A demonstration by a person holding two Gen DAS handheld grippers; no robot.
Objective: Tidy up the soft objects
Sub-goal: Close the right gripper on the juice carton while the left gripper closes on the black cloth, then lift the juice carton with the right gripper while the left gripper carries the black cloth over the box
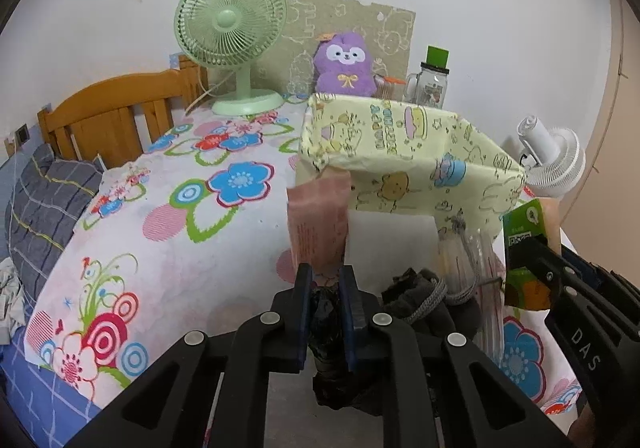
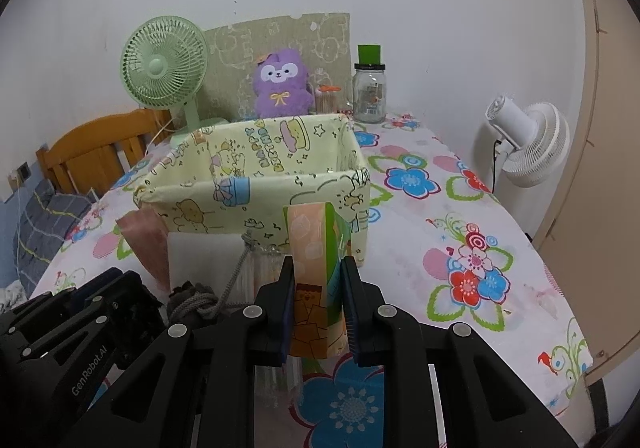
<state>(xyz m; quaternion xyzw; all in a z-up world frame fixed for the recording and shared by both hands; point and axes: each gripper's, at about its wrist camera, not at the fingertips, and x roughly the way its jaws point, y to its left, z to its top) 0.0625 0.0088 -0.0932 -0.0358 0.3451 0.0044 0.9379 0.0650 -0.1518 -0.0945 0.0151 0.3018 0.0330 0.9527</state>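
A home bedroom: wooden headboard (image 1: 108, 115), floral sheet (image 1: 192, 215), plush toy (image 2: 282, 85).

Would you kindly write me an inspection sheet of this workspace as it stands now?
Surface: floral cloth over table.
Job's things: yellow fabric bin; pink pouch; orange-green pack; grey cord bundle.
Clutter: green fan, purple plush, jar.
Grippers: left claw shut on the pouch's dark end; right claw shut on pack.
Cables: black lead at white fan.
Surroundings: wooden bed, white wall.
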